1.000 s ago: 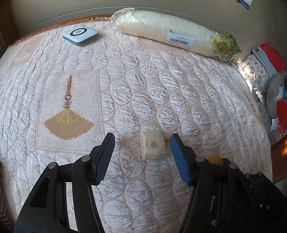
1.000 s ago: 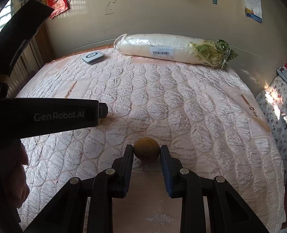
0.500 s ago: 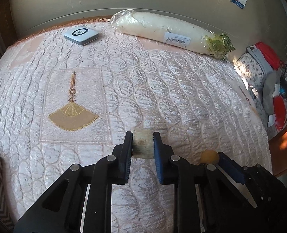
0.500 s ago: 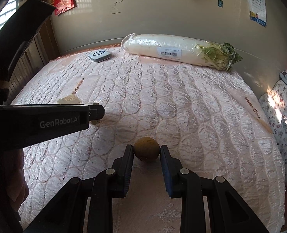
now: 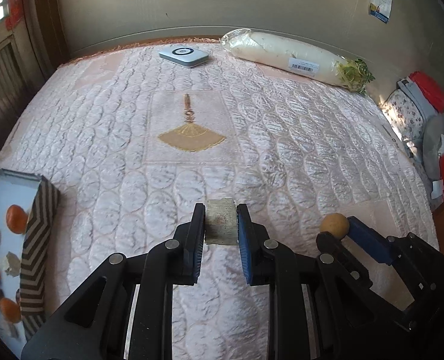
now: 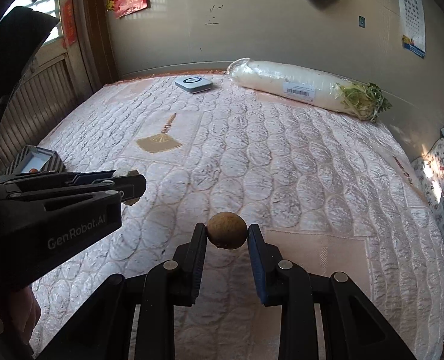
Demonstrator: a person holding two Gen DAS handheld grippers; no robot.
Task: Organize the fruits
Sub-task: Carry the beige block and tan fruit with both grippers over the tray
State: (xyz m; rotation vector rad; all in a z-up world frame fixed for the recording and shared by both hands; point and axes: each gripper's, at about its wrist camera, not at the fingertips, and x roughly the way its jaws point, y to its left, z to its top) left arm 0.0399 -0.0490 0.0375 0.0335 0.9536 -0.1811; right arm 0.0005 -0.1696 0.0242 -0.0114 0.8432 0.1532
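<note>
My left gripper [image 5: 221, 225] is shut on a pale cut fruit chunk [image 5: 221, 224] and holds it above the quilted bed cover. My right gripper [image 6: 227, 234] is shut on a small round brown fruit [image 6: 227, 229], also lifted; the fruit shows in the left wrist view [image 5: 334, 223] to the right of the left gripper. A striped box [image 5: 37, 231] at the far left holds orange fruits [image 5: 16, 215] and several pale chunks. In the right wrist view the box [image 6: 39, 159] lies behind the left gripper [image 6: 132, 184].
A wrapped white radish [image 5: 294, 57] lies along the far wall. A flat grey device [image 5: 183, 55] sits at the far edge of the bed. Clothes and bags [image 5: 426, 111] are piled off the right side. The quilted cover [image 5: 252, 138] has a fan emblem [image 5: 191, 133].
My left gripper closed on the pale chunk and lifted it, swinging left so the striped box came into view. The right gripper kept hold of the brown fruit and rose.
</note>
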